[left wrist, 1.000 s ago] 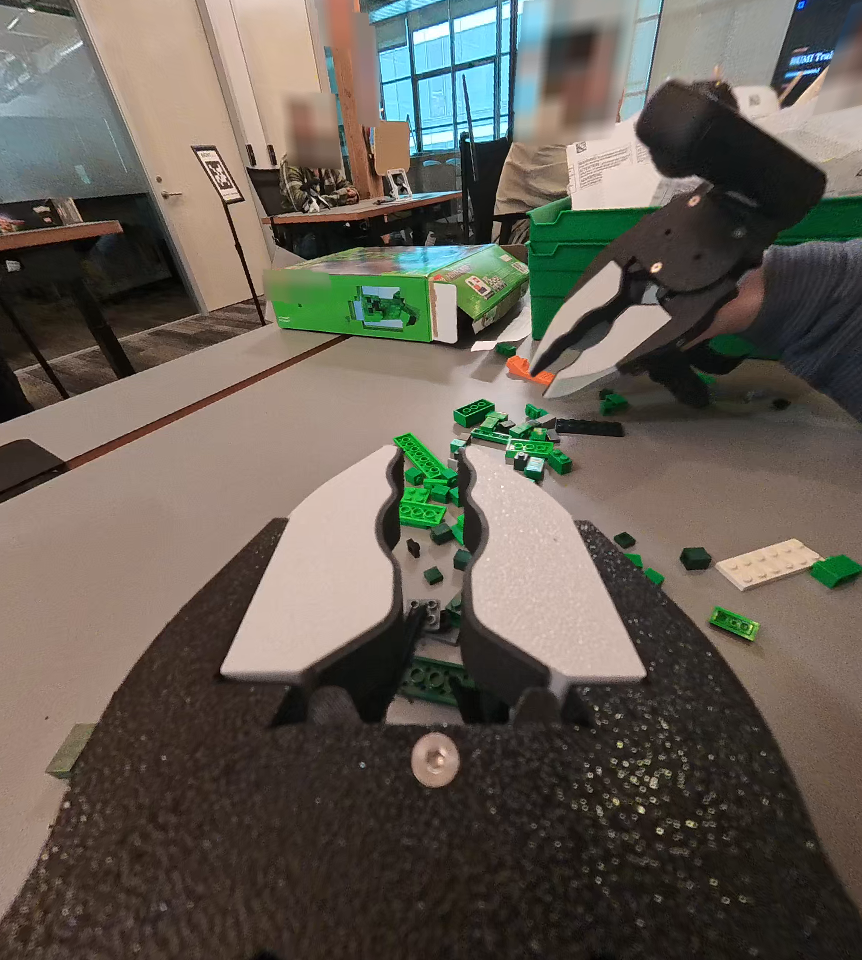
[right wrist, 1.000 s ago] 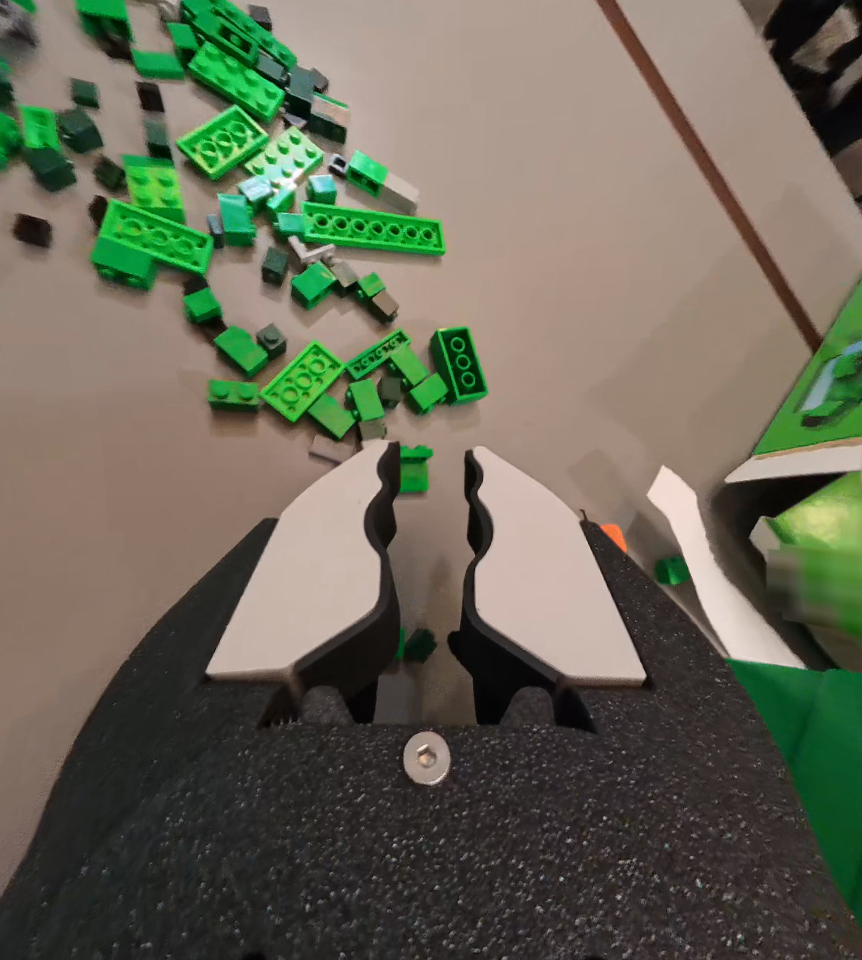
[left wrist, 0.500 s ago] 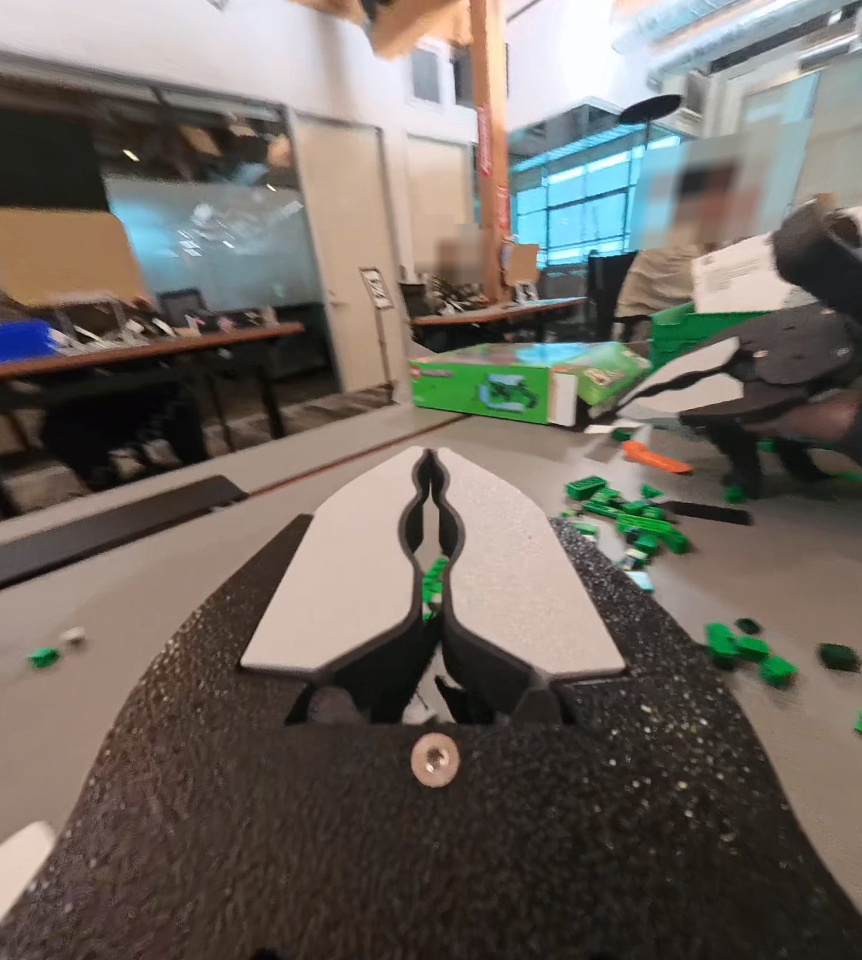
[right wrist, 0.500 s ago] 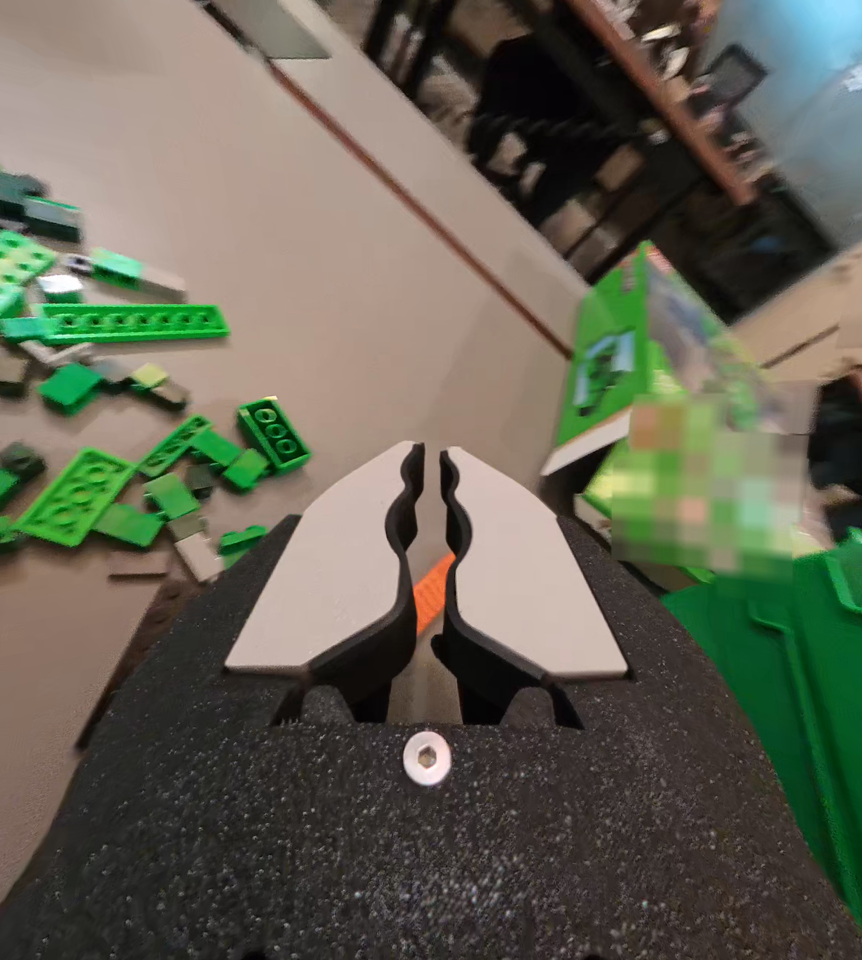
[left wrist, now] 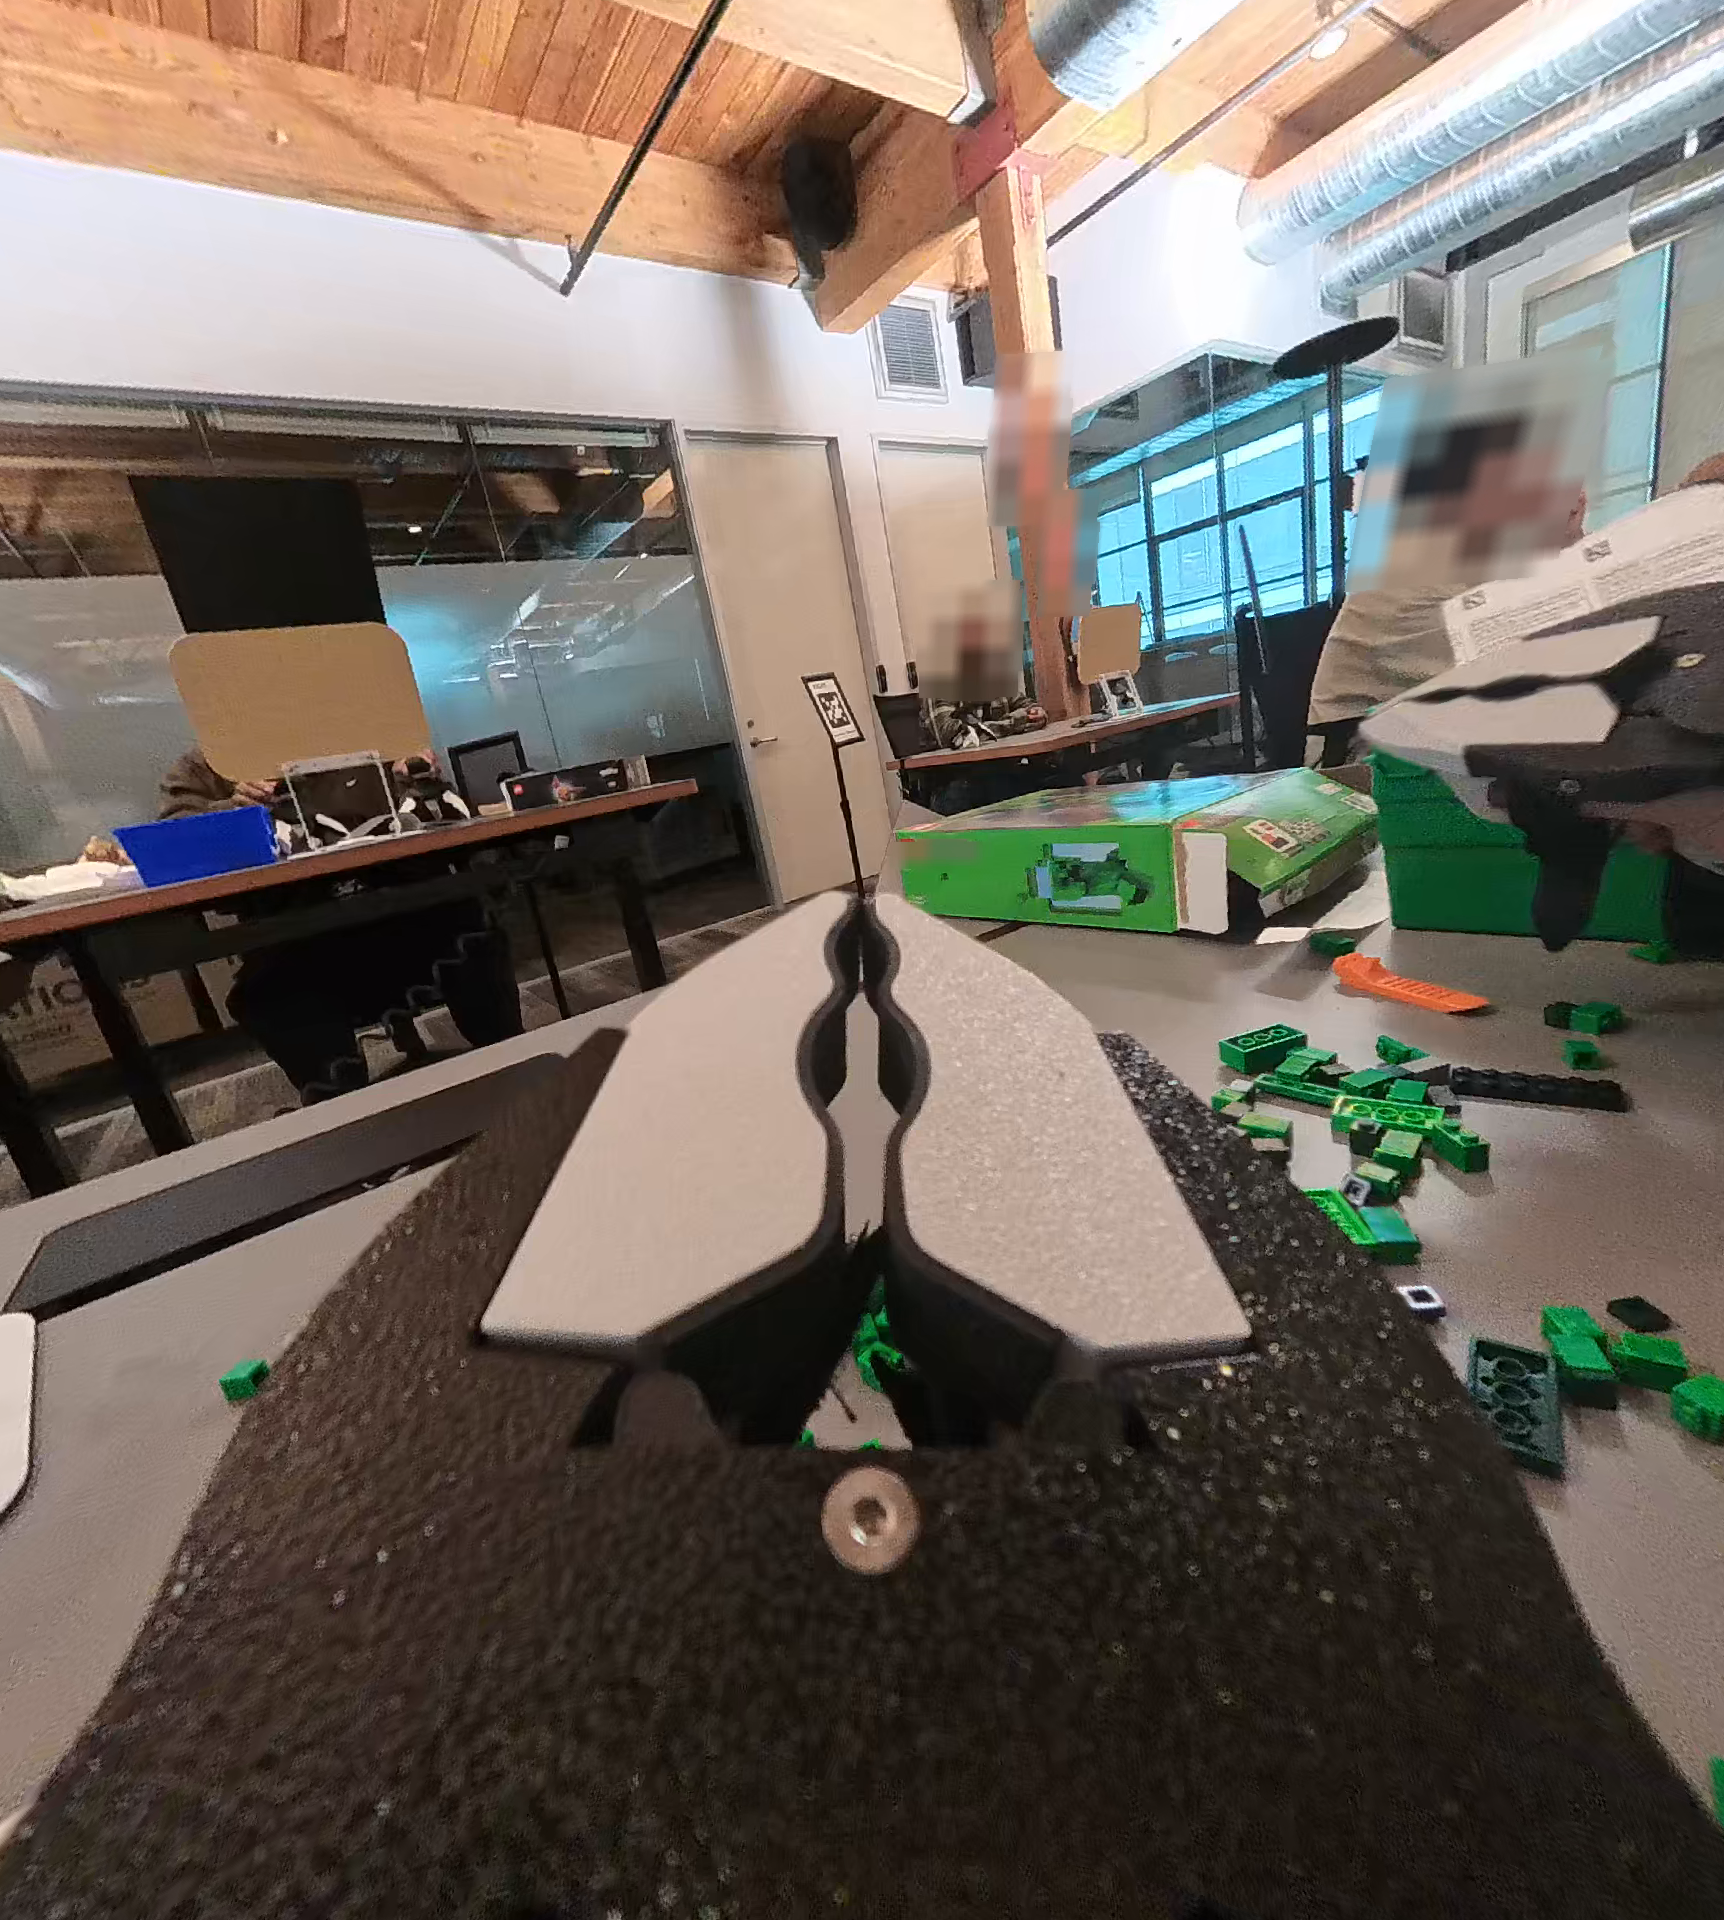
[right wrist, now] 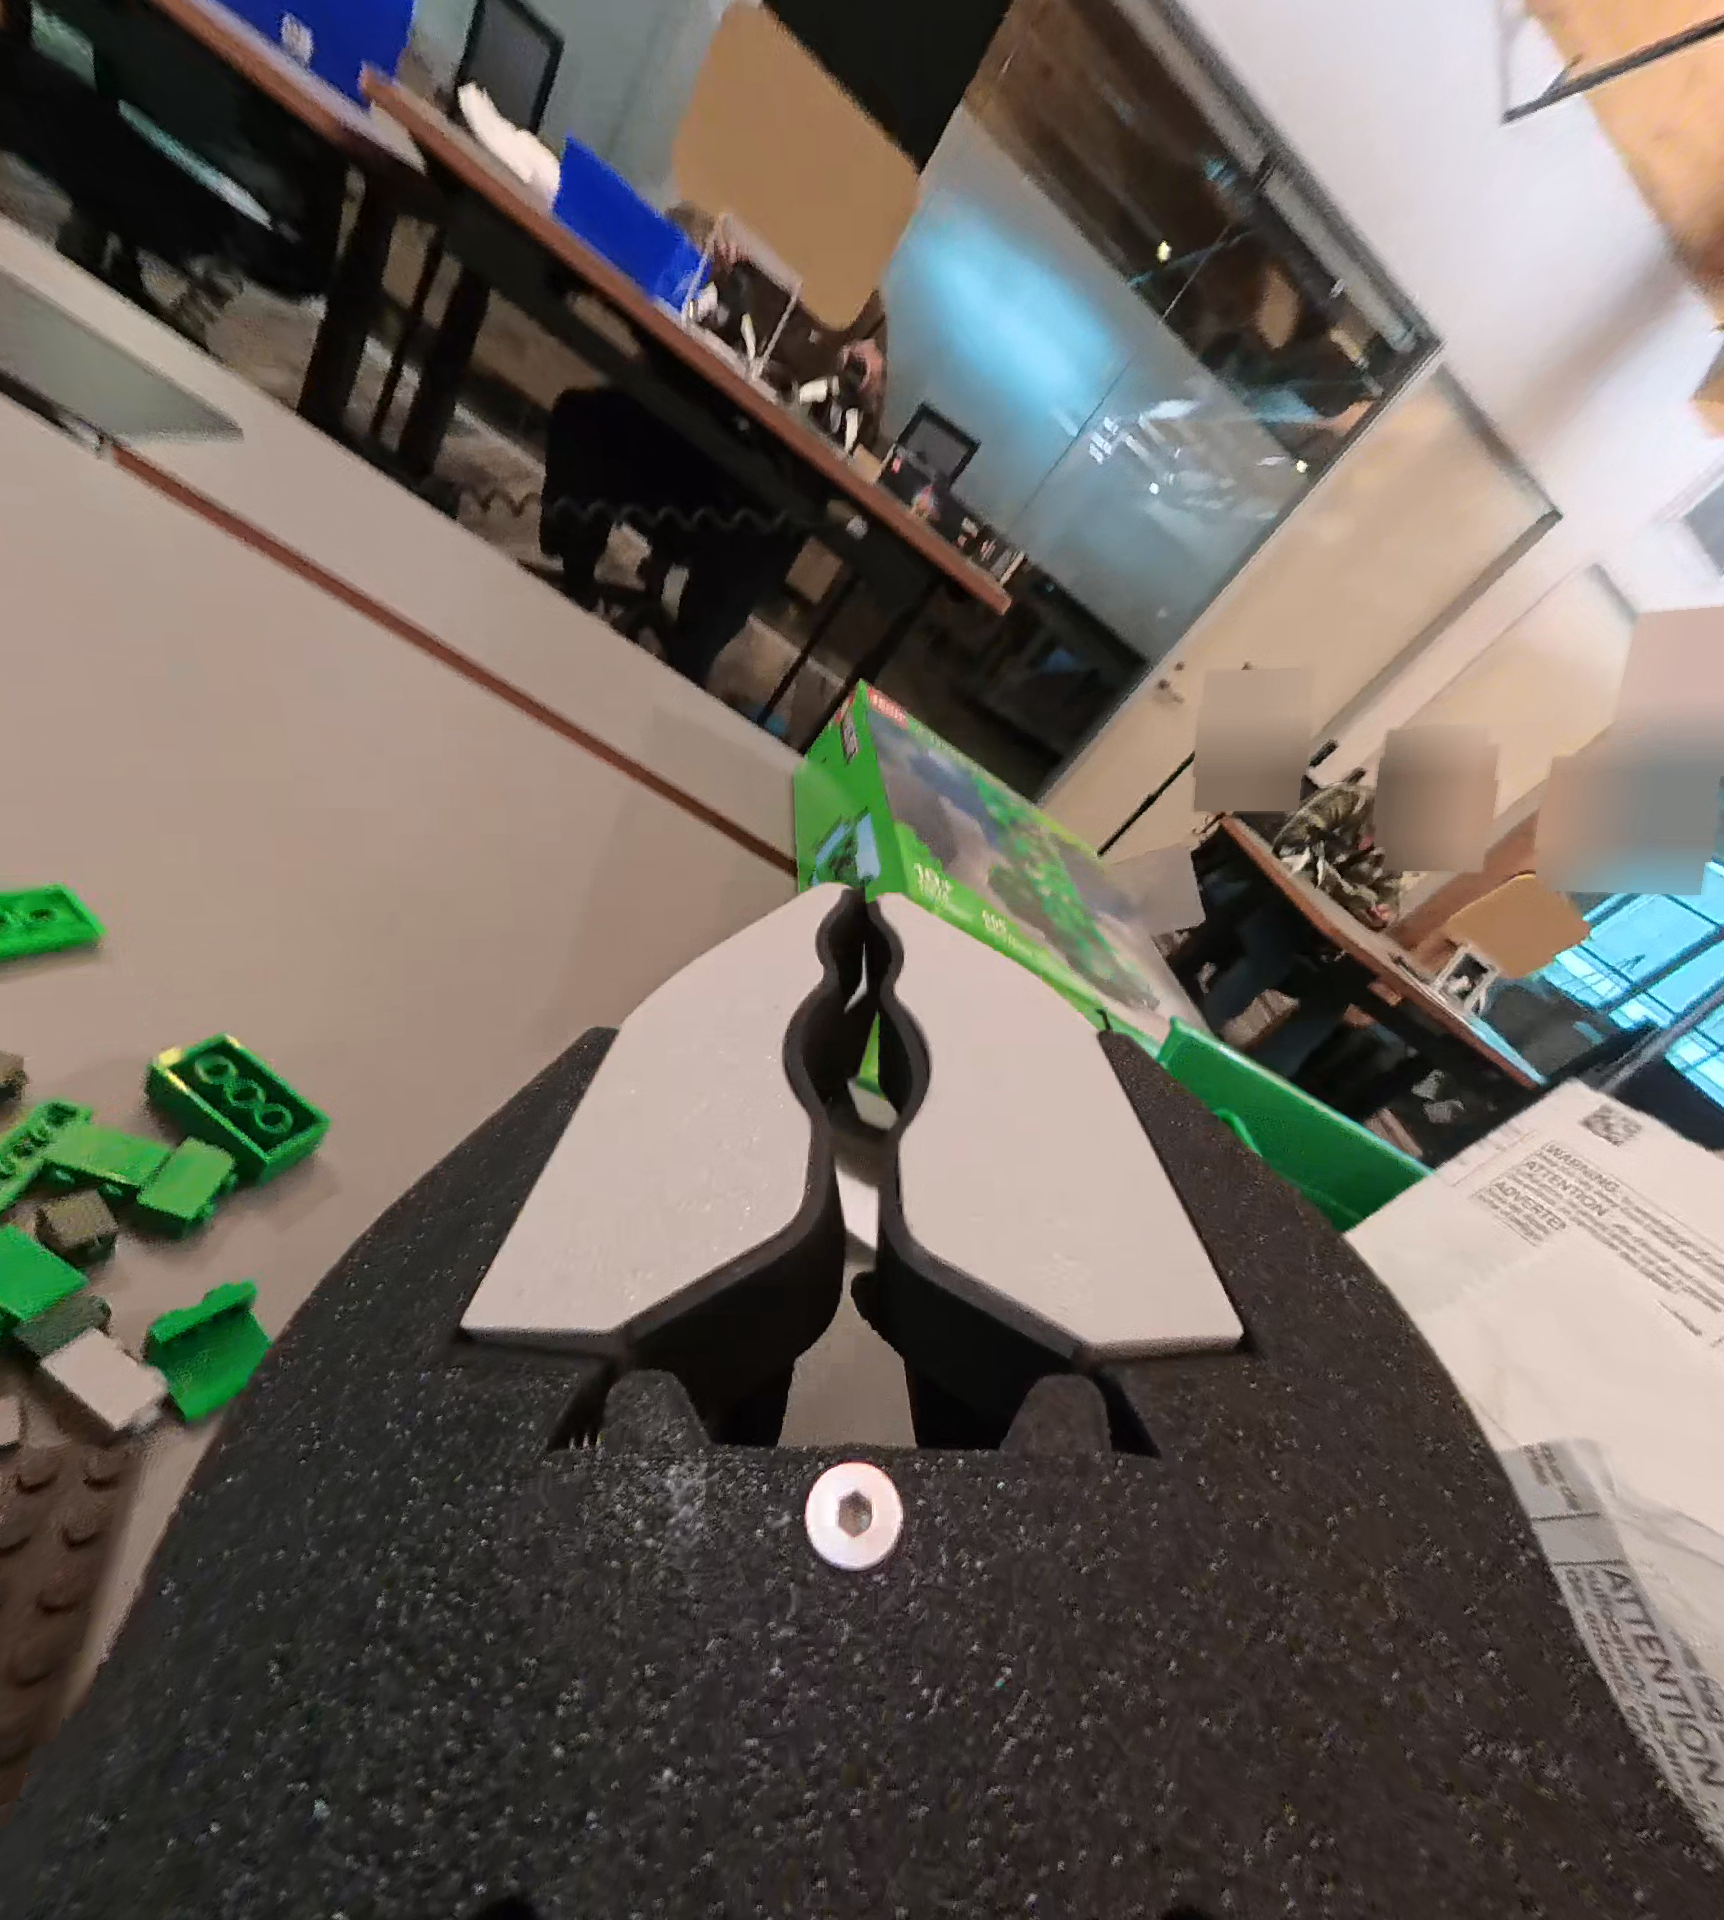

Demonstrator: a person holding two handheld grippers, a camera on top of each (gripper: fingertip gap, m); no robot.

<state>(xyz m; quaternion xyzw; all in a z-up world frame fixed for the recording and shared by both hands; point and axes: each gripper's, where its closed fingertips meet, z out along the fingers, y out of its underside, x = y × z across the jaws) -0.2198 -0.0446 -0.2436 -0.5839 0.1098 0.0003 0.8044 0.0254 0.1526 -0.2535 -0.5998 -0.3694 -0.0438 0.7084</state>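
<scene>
While both tongs, left (left wrist: pixel 863 920) and right (right wrist: pixel 856 914), sit closed and empty, 1 green box (left wrist: pixel 1128 857) lies on the surface (left wrist: pixel 1616 1195) beyond scattered green bricks (left wrist: pixel 1357 1112).

2 black-bodied grippers w/ grey fingers: left gripper (left wrist: pixel 863 920), right gripper (right wrist: pixel 858 914). 1 green printed cardboard box (left wrist: pixel 1128 857). 1 flat orange plastic tool (left wrist: pixel 1409 982). 1 long black plastic plate (left wrist: pixel 1538 1091). Loose green plastic bricks (left wrist: pixel 1357 1117): too many to count.

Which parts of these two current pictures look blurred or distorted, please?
Left wrist view: the right gripper at the right edge is smeared by motion, while the green bricks stay crisp; wide-angle bending curves the ceiling. Right wrist view: tilted frame, soft blur on the green box and background.
</scene>
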